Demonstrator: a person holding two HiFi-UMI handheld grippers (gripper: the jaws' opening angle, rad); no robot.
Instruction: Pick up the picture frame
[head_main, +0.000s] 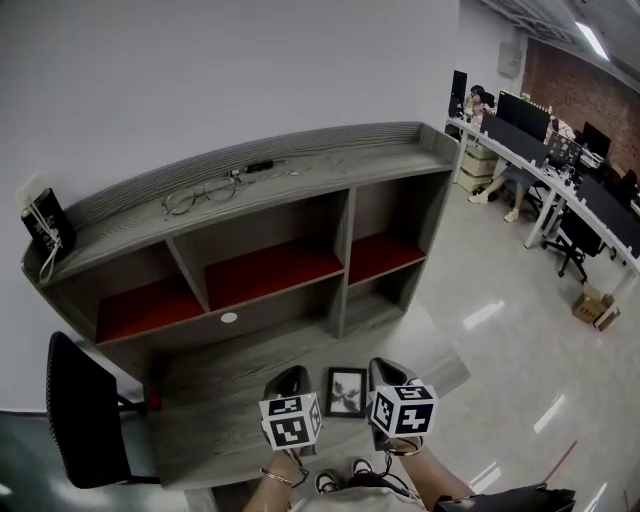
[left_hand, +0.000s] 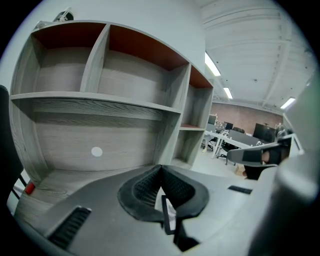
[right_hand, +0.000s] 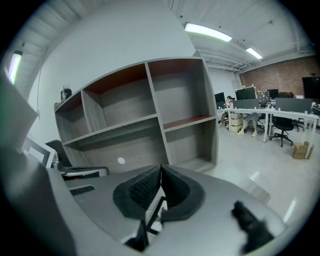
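While left gripper (head_main: 292, 380) and right gripper (head_main: 384, 370) sit closed, picture frame (head_main: 346, 391) lies between them

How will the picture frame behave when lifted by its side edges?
The picture frame looks small and thin, so probably light and stiff. Held only at its narrow edges by the left gripper and right gripper, it could pivot or slip. Its front may be glass, so likely fragile.
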